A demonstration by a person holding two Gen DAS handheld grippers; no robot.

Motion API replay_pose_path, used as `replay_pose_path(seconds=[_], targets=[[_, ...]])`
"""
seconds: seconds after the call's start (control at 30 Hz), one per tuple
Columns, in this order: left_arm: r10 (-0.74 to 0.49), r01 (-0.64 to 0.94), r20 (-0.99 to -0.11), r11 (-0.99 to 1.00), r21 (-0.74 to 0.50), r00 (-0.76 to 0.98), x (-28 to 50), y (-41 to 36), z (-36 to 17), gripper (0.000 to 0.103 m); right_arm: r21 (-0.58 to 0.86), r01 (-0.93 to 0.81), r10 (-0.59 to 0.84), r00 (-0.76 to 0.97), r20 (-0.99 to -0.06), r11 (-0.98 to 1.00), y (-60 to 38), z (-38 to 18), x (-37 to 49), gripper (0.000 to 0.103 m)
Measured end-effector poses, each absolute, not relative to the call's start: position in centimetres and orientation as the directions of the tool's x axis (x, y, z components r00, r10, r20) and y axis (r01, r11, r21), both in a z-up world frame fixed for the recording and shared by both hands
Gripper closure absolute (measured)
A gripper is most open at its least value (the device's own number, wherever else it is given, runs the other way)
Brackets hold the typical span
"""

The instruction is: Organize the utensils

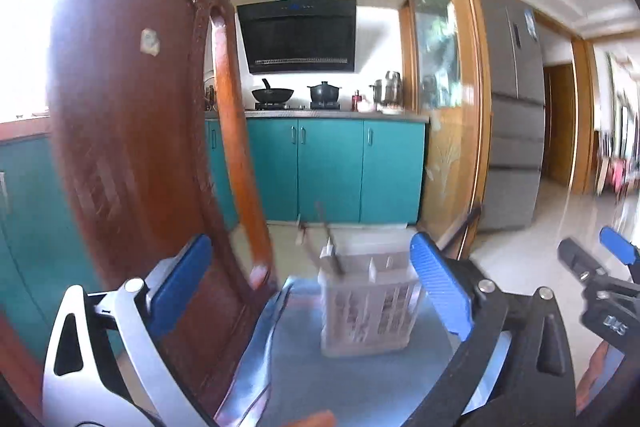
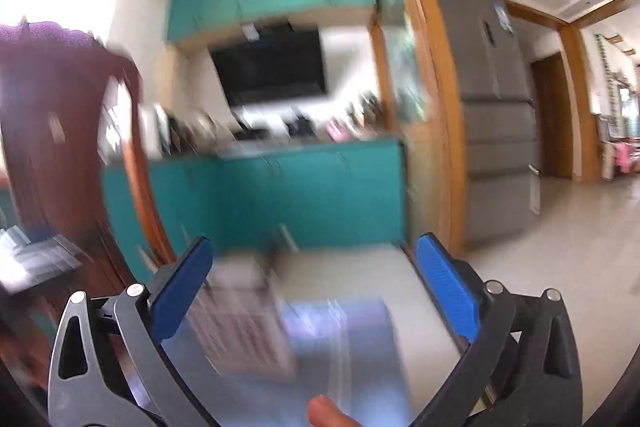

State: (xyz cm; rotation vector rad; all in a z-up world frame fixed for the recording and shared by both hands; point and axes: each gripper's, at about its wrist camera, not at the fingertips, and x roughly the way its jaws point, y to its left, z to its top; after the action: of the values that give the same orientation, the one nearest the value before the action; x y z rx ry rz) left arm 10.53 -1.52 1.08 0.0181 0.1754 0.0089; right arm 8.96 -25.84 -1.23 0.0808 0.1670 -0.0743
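Observation:
A white slotted utensil holder [image 1: 368, 303] stands on a glass table [image 1: 320, 379], with a few utensils [image 1: 329, 251] sticking up from its left compartment. My left gripper [image 1: 312, 287] is open and empty, its blue fingers either side of the holder but short of it. My right gripper [image 2: 316, 291] is open and empty above the same table; the holder [image 2: 240, 319] shows blurred at its lower left. The right gripper also shows at the right edge of the left wrist view [image 1: 600, 267].
A carved dark wooden chair back [image 1: 132, 115] rises close on the left. Teal kitchen cabinets [image 1: 332, 167] with a stove and pots stand behind. A glass door with a wooden frame [image 1: 448, 107] and a grey fridge [image 1: 512, 99] are to the right. The right wrist view is motion-blurred.

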Motion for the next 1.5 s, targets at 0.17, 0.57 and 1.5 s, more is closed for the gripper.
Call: replay_pose_path(seconds=[0.17, 0.57, 1.5], targets=[[-0.009, 0.016, -0.271, 1.0, 0.023, 0.963, 7.8, -1.6, -1.1, 0.004, 0.083, 0.022, -0.006, 0.982, -0.187, 0.996, -25.0, -1.5, 6.9, 0.003], [-0.021, 0.012, -0.211, 0.999, -0.042, 0.977, 4.1, -0.1, 0.1, 0.004, -0.105, 0.001, -0.019, 0.984, -0.175, 0.995, -20.4, -3.0, 4.1, 0.003], [0.012, -0.008, -0.234, 1.0, 0.015, 0.972, 4.0, -1.1, -1.2, 0.004, -0.098, 0.018, -0.036, 0.983, -0.181, 0.995, -20.9, -3.6, 3.3, 0.003]])
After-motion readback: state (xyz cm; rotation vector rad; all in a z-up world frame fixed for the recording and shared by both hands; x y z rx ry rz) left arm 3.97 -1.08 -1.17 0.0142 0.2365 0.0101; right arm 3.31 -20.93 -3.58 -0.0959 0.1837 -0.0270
